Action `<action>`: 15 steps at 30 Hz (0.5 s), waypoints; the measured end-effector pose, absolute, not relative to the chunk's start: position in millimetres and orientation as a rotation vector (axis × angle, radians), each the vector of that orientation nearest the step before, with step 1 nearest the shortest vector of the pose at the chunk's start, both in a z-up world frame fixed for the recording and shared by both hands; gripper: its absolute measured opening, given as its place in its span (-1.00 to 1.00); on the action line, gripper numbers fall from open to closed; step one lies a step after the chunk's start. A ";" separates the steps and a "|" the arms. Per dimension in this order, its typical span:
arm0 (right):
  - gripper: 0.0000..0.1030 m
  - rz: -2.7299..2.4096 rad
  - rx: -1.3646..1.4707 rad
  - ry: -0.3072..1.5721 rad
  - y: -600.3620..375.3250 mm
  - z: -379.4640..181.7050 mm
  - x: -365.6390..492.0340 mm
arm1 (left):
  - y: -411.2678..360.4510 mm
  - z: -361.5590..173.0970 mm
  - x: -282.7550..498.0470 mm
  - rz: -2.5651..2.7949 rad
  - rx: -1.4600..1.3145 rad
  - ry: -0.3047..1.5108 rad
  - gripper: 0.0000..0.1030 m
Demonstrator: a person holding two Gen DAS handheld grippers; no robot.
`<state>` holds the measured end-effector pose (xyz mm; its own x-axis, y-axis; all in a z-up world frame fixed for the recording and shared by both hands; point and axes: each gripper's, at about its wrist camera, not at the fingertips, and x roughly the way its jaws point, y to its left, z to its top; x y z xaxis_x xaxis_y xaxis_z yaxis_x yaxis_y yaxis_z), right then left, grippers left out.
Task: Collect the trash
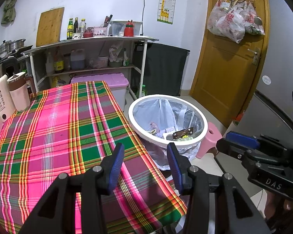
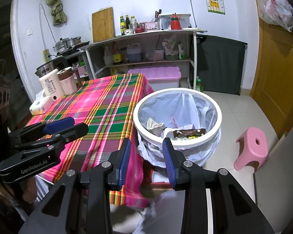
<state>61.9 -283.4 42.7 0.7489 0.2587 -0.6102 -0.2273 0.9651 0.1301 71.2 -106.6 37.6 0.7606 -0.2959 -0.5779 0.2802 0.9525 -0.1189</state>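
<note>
A white round trash bin lined with a clear bag stands on the floor just right of the table. Inside lie several pieces of trash, among them a brown wrapper and a crumpled white cup. My left gripper is open and empty above the table's near right corner, beside the bin. My right gripper is open and empty, in front of the bin's near rim. Each gripper also shows in the other's view: the right gripper, the left gripper.
The table carries a pink and green plaid cloth. A white kettle, a pink cup and a tissue box stand at its far left. A pink stool sits right of the bin. A shelf unit and a wooden door stand behind.
</note>
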 end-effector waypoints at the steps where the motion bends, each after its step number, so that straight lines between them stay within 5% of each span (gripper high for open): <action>1: -0.32 0.266 0.048 0.674 -283.4 42.7 61.9 | -106.2 37.4 71.1 -0.313 -0.026 0.633 -0.08; 15: -0.32 0.264 0.047 0.675 -284.0 41.7 62.6 | -105.2 37.3 71.8 -0.311 -0.026 0.633 -0.08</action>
<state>62.6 -284.0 41.7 0.7483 0.2569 -0.6116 -0.2267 0.9655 0.1281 71.8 -105.2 37.3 0.7611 -0.2938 -0.5783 0.2782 0.9532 -0.1181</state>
